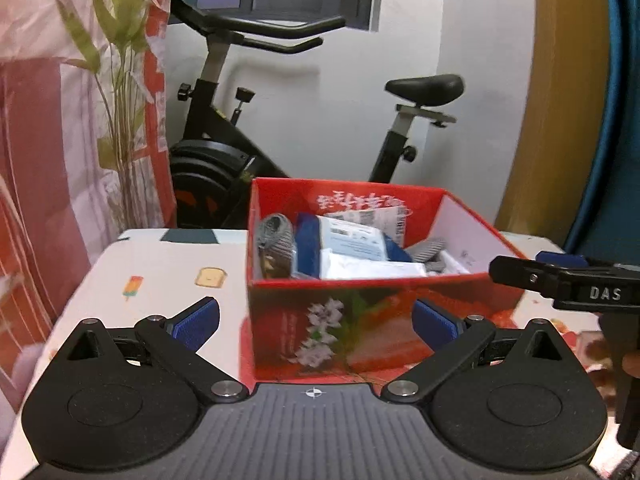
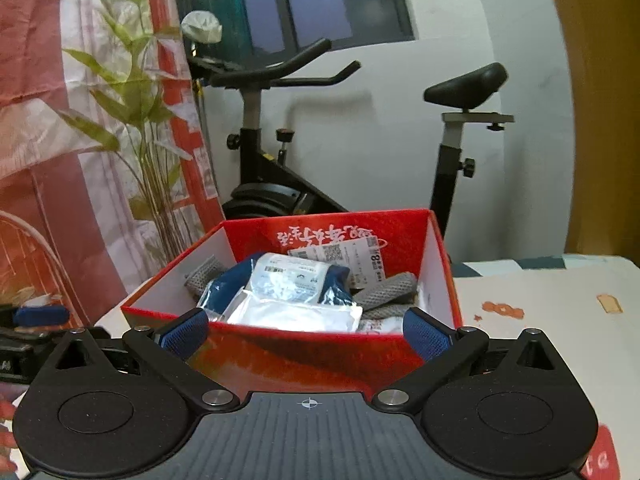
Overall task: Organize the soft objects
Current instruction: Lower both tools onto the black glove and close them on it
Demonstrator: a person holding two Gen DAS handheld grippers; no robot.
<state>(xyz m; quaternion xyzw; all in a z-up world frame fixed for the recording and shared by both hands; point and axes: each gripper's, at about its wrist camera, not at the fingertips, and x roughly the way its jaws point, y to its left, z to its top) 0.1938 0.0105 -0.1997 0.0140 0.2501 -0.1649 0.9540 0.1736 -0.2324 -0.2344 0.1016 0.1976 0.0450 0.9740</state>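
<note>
From the left wrist we see our left gripper (image 1: 316, 322) with its jaws spread wide and nothing between them, hanging just short of the near wall of the red box (image 1: 360, 316). The box stands on the printed tablecloth (image 1: 160, 276) and is already well filled: a grey knitted piece (image 1: 276, 236) against its left wall, a blue packet with a white label (image 1: 352, 240) in the middle, and a white plastic pouch (image 1: 372, 270) at the front. We judge the sorting largely done — no loose soft thing shows on the cloth here. The right gripper (image 1: 560, 276) juts in from the right edge, beside the box's right corner and, as far as we can tell, clear of it. Open cloth lies to the left of the box; the table's left edge falls away near the curtain (image 1: 60, 160).

From the right wrist, our right gripper (image 2: 306, 334) is likewise released and empty, its blue pads either side of the box's near rim. The same pouch (image 2: 296, 314) and blue packet (image 2: 280, 280) sit heaped inside, with more grey knit (image 2: 384, 288) at the right — though motion blur keeps us from counting pieces. Bare cloth stretches to the right; an exercise bike (image 2: 280, 184) stands behind the table, well apart.
</note>
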